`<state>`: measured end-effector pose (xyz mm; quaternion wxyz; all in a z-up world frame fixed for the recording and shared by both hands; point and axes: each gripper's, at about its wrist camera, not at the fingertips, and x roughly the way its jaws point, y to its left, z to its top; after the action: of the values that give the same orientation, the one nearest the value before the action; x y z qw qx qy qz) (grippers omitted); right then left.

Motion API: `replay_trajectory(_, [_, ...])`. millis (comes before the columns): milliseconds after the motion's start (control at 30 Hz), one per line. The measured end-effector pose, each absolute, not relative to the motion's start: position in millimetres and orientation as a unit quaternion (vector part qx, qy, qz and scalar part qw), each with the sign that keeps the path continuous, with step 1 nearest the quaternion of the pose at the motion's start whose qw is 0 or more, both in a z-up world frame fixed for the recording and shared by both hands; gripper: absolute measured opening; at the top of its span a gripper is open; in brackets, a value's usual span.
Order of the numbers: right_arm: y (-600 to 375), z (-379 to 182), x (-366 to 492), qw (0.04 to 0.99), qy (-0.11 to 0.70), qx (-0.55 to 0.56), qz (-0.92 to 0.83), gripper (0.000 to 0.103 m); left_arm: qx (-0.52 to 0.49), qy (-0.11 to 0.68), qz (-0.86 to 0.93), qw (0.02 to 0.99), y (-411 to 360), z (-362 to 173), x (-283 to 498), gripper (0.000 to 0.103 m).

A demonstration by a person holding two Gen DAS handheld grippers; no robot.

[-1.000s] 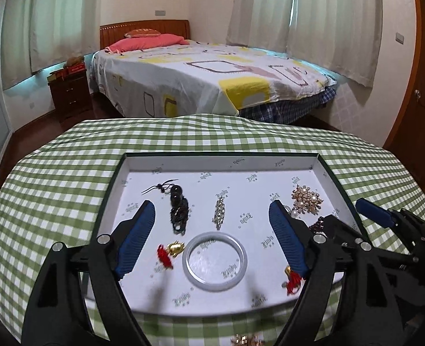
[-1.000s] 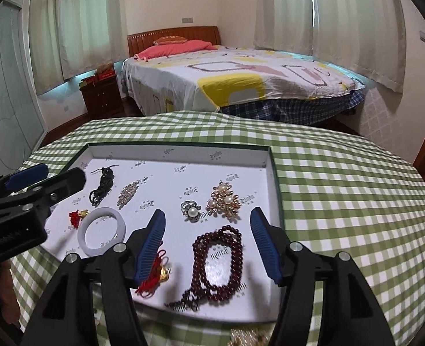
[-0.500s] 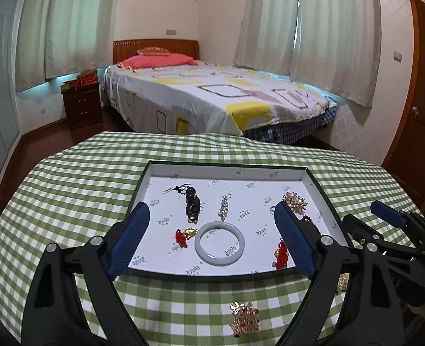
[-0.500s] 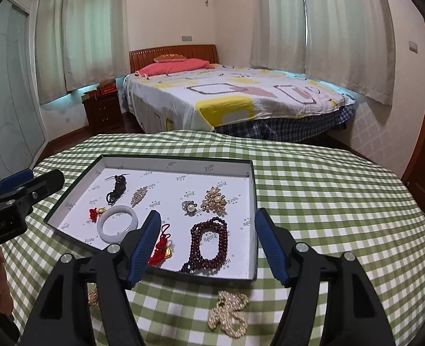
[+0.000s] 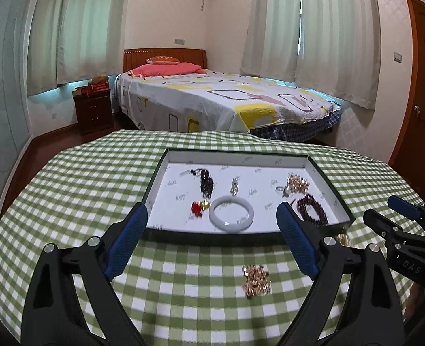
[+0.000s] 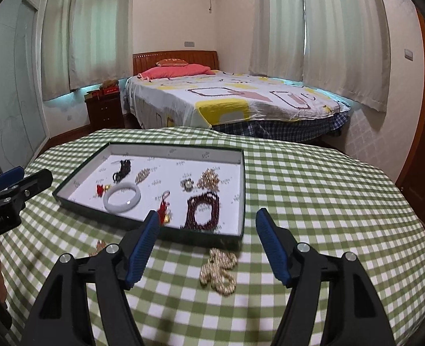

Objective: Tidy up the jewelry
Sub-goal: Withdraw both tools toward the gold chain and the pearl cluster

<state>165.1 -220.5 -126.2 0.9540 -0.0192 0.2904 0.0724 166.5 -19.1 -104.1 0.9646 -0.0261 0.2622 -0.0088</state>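
Most jewelry sits in the tray (image 6: 242, 190). We still have two gold pieces (image 6: 219, 271) (image 5: 255, 281) on the cloth, near side. Left gripper (image 5: 212, 242) and right gripper (image 6: 205, 248) wide, empty.

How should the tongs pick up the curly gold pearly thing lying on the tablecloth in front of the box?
Probably from straight above. The gold pearl piece lies flat on the checked tablecloth, so no side sticks up to grab. Pinch across its narrow middle, where the loops meet, so the beads bunch together. The right tongs are nearest, open and empty. Approach from the near side, away from the tray wall just behind it.
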Motion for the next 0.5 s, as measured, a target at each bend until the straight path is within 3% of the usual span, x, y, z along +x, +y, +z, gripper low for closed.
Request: replay_trajectory(500, [-229, -164, 161, 0.941, 0.333, -0.022, 0.060, 0.067, -0.036, 0.315, -0.004, 0.948, -17, -149, 151, 0.089])
